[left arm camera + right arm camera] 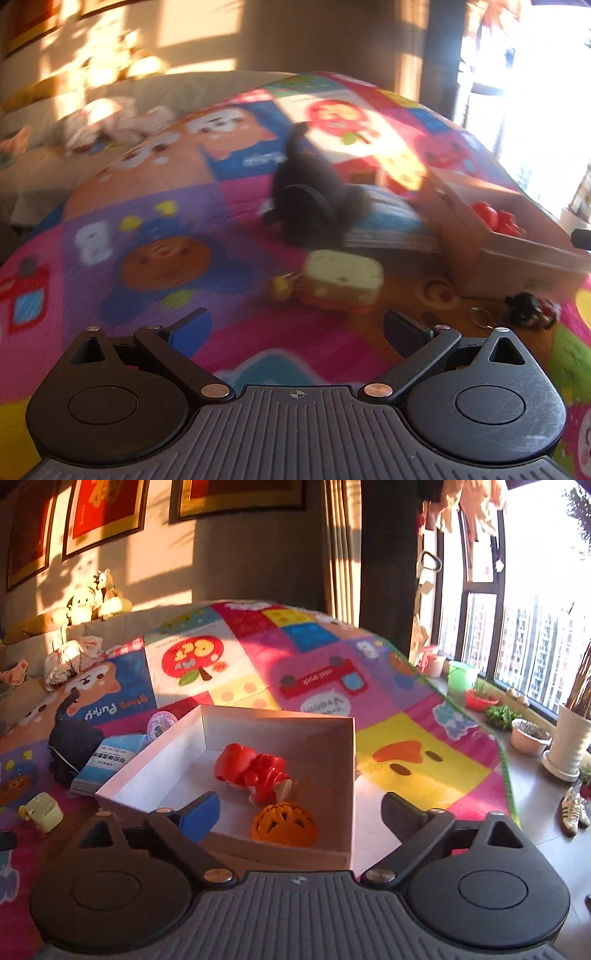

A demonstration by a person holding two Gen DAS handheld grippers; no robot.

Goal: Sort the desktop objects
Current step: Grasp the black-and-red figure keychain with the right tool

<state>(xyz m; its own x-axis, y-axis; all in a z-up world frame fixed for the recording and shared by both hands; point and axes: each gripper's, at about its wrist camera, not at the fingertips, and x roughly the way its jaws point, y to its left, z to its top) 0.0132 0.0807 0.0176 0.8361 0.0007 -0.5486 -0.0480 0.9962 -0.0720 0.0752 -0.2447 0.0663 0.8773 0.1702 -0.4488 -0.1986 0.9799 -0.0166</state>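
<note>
The play mat [424,746] is a patchwork of loud squares: pink, purple, yellow, blue and white, printed with cartoon animals, a red apple tree and a yellow duck face with an orange beak. On it sits a cardboard box [332,738], brown outside and white within, holding a glossy red toy [255,771] and an orange latticed ball [284,821]. Beside the box lie a pale blue-and-white booklet [110,760], a black furry toy [310,199], and a pale yellow-green block toy [343,277] with small dark dots. A small black-and-red keychain figure [532,308] lies on an orange-brown patch.
</note>
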